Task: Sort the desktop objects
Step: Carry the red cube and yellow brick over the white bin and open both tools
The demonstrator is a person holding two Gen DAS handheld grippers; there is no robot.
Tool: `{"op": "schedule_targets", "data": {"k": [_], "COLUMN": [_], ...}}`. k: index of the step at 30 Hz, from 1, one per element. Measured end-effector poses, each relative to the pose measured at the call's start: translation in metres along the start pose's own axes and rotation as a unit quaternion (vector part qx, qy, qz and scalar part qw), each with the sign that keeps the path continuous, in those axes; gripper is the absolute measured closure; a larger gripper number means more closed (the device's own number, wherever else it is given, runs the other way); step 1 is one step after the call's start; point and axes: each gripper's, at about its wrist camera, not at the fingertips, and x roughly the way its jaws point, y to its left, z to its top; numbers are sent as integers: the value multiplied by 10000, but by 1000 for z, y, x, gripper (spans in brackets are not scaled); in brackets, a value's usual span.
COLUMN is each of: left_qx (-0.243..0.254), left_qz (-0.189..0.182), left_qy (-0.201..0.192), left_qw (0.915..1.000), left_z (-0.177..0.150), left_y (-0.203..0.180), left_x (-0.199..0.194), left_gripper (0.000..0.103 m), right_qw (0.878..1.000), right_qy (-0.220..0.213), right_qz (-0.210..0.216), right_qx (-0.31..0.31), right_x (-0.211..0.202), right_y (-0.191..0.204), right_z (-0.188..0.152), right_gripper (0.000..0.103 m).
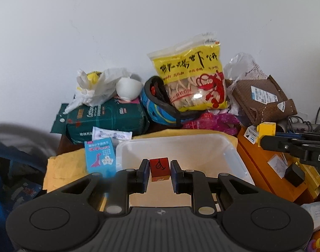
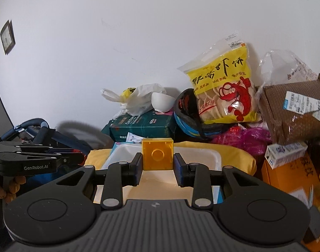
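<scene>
Yellow snack bag (image 1: pixel 193 77) with a red shrimp tops the clutter behind the white tub (image 1: pixel 180 147). Left gripper (image 1: pixel 160 173) jaws clamp a red block (image 1: pixel 159 169) above the tub; right gripper (image 2: pixel 158 164) jaws clamp a yellow block (image 2: pixel 157 154). Green pack (image 2: pixel 143 124) reads "Cotton".

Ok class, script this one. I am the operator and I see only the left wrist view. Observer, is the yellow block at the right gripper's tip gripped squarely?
Observer: Yes. In the right wrist view the right gripper has a pad flat against each side of the translucent yellow plastic block.
Operator: Anything on the face I cannot see?
Observer: A raised round stud in its middle.
Operator: And my left gripper, which is carrying the small red cube with the black mark?
Observer: A hand grips it from under its black body.
</scene>
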Motion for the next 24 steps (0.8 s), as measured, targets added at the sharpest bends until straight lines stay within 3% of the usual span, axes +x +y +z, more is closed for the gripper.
{"op": "schedule_targets", "data": {"k": [16,24], "left_qx": [-47,-37], "left_qz": [8,12], "left_qy": [573,660], "left_qw": [9983,9978], "left_z": [14,13], "left_y": [-1,-1], "left_x": [54,65], "left_gripper": [79,79], "right_qw": [9932,9914], "right_qy": [1159,1309], "right_qz": [-16,-40], "right_qx": [102,84], "right_x": [69,79], "right_y": [-16,-18], "right_z": [7,0], "right_gripper": [68,68]}}
